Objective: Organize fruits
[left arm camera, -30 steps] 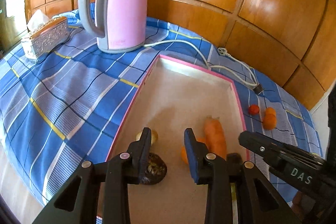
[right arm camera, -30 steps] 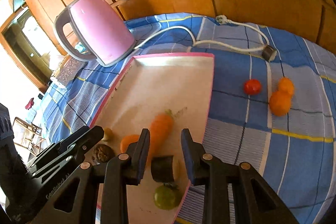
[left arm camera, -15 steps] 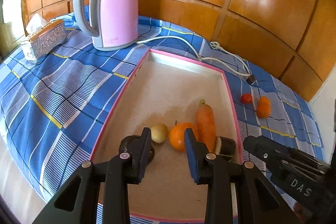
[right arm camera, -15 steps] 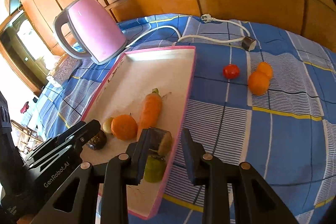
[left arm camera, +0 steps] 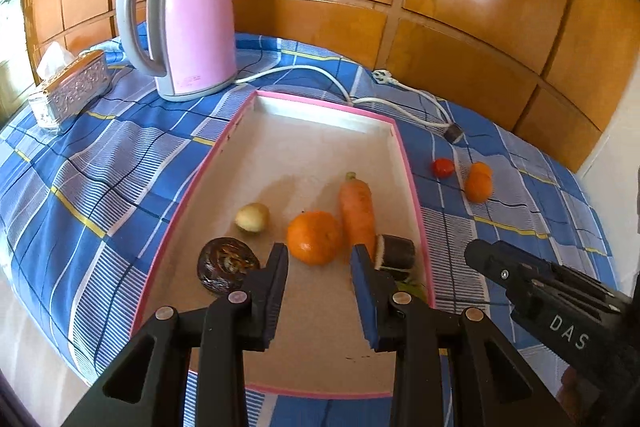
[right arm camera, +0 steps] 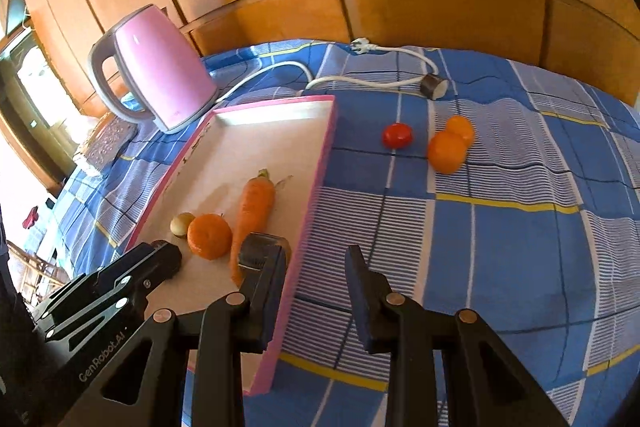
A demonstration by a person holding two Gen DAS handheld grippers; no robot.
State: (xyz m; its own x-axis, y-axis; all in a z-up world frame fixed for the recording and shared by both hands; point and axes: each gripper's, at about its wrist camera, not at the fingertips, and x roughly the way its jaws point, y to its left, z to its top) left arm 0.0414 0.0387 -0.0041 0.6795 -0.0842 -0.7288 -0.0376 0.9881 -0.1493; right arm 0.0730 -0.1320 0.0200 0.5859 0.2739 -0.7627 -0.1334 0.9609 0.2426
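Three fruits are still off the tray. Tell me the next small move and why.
Probably swing the right tool forward toward the tomato and two oranges on the cloth. It is open, empty and aimed beside the tray, where the carrot and others already lie.

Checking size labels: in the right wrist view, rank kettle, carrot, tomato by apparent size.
1. kettle
2. carrot
3. tomato
The carrot lies nearer the camera than the other two, yet the gaps look clear.
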